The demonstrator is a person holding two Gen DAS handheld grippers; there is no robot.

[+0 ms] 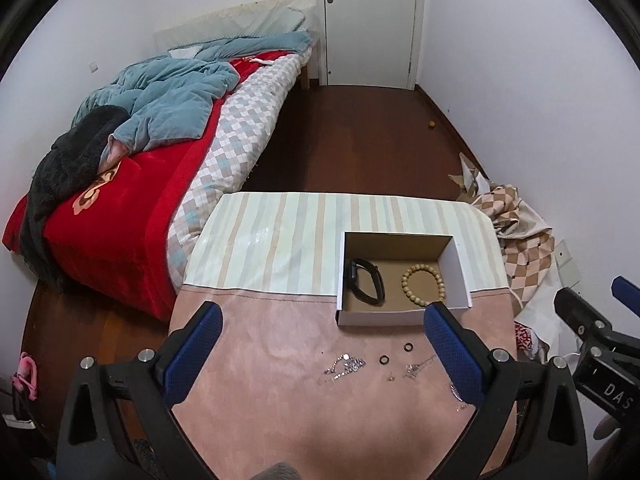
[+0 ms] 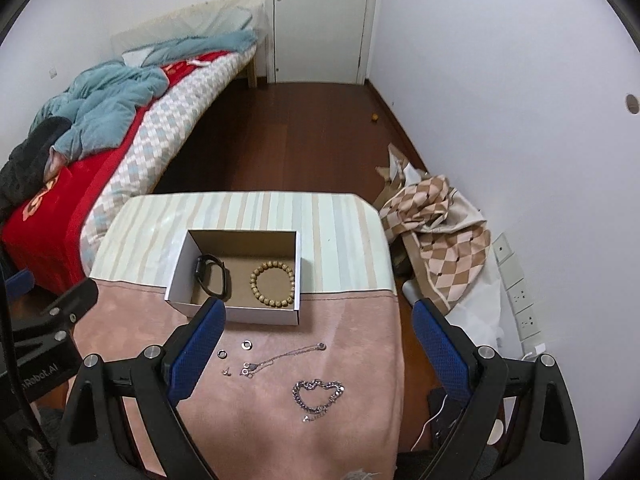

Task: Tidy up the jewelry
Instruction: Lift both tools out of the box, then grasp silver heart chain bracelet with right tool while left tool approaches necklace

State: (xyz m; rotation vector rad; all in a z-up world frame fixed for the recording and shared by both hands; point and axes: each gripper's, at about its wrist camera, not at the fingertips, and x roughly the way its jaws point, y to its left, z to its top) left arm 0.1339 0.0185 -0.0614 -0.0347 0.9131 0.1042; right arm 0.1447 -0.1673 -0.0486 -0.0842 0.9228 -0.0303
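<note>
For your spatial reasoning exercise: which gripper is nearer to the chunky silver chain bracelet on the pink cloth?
Right. The right gripper hangs directly over the chunky silver chain bracelet, which lies between its open jaws. The left gripper hangs further left, over the rings.

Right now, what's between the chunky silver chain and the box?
In the right wrist view: a thin necklace and two rings on pink cloth, between the chunky chain and box.
</note>
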